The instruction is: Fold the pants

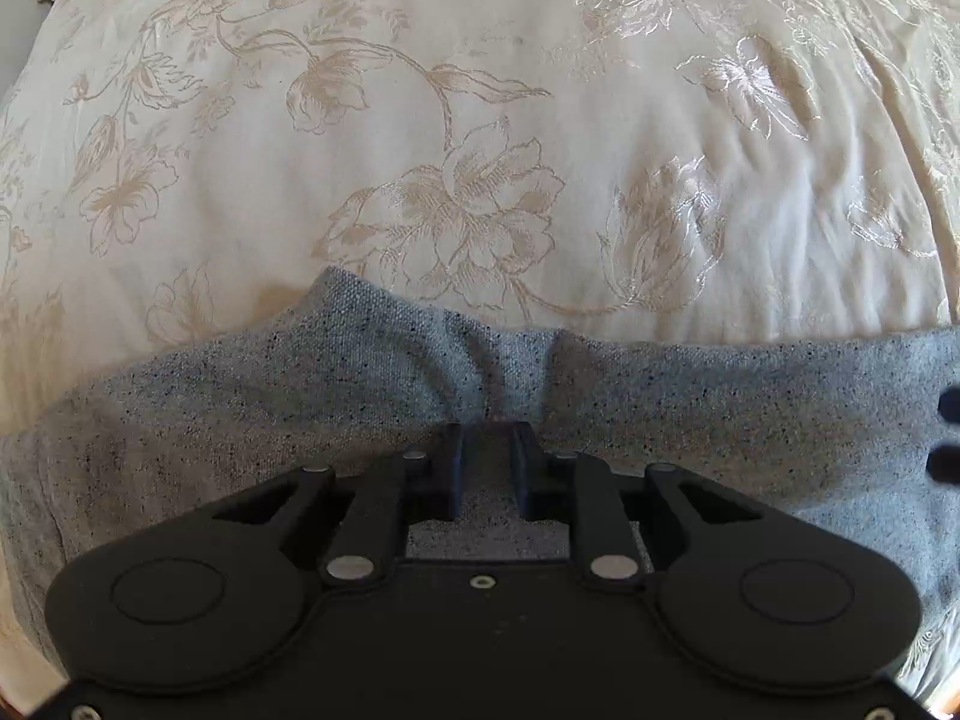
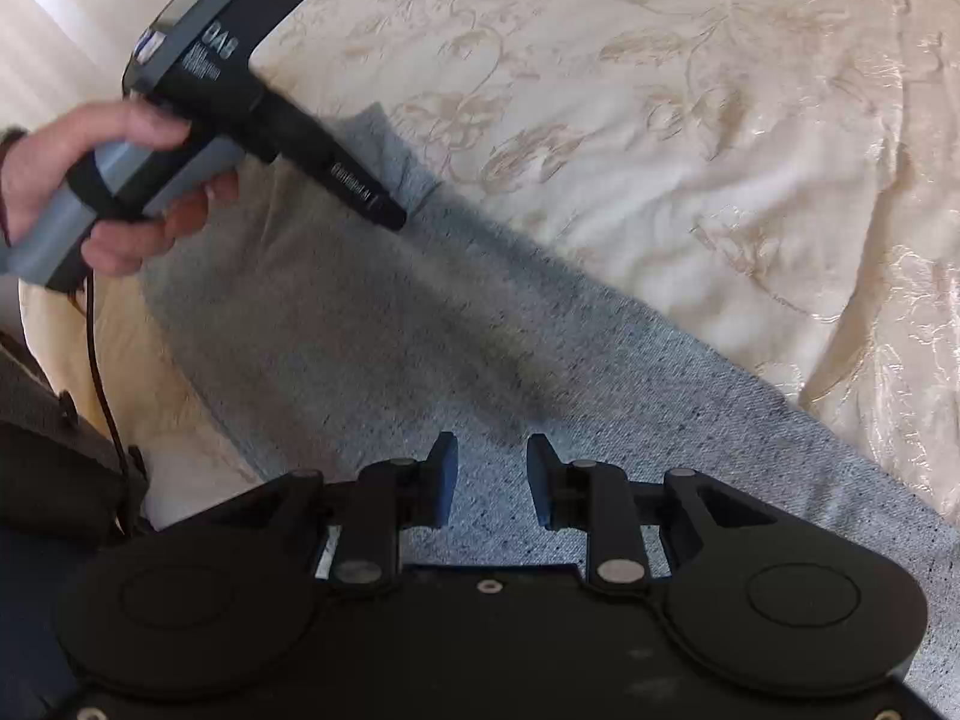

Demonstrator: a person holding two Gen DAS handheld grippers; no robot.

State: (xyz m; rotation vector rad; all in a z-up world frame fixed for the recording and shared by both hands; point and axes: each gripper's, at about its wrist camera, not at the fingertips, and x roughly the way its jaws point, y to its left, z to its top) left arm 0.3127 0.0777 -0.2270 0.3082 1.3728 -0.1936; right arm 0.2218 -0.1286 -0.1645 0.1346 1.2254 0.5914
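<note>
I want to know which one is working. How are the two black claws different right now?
The left black claw is pinched shut on the grey speckled pants, bunching them; the right black claw is open, holding nothing. The left is at the pants' edge by the cream flowered bedspread; the right is over their middle. Both look alike.

The pants [image 1: 750,414] are a heathered light grey knit, flecked all over with tiny black specks — the same speckle shows on them in the right wrist view [image 2: 600,396]. Under them the bedspread [image 1: 480,120] is cream to pale ivory, woven with a large floral pattern of tan-beige outlined blossoms, leaves and curling stems, which turns glossy silver-white where light catches it on the right side. The left claw [image 1: 487,438] and right claw [image 2: 492,450] are matte black with silver rivets — the left one's handle [image 2: 138,180] is grey with black bands.
</note>
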